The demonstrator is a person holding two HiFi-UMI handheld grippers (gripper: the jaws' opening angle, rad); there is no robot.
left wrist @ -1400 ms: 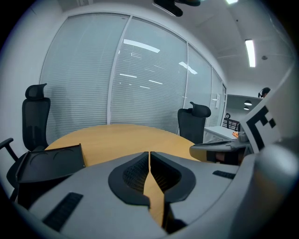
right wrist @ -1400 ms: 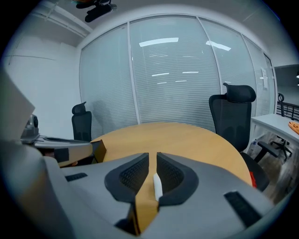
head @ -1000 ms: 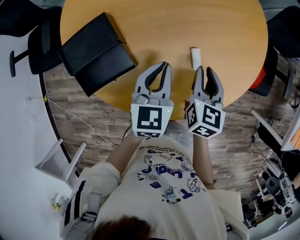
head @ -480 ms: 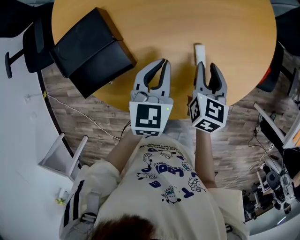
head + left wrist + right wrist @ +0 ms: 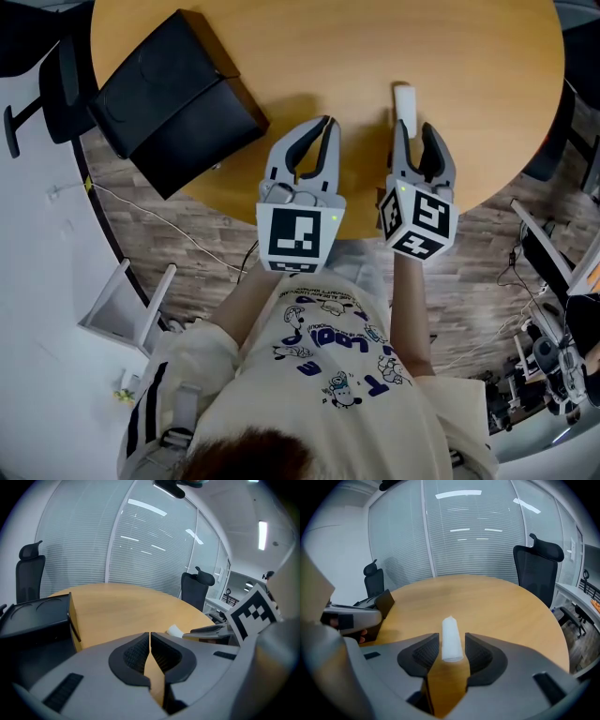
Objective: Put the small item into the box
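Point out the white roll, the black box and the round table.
white roll [image 5: 451, 637]: right gripper view, middle of its side.
black box [image 5: 173, 101]: head view, centre of its top.
table [image 5: 328, 56]: head view, bare wooden top.

Head view: overhead, facing steeply down; takes in the round table [image 5: 328, 56], black box [image 5: 164, 98], left gripper [image 5: 326, 124] and right gripper [image 5: 412, 129].
Left gripper view: low over the table, facing across it toward a glass wall [image 5: 140, 541]; box at left edge.
Right gripper view: low, close on the white roll [image 5: 451, 639].
Shared by all three: table, box, roll.
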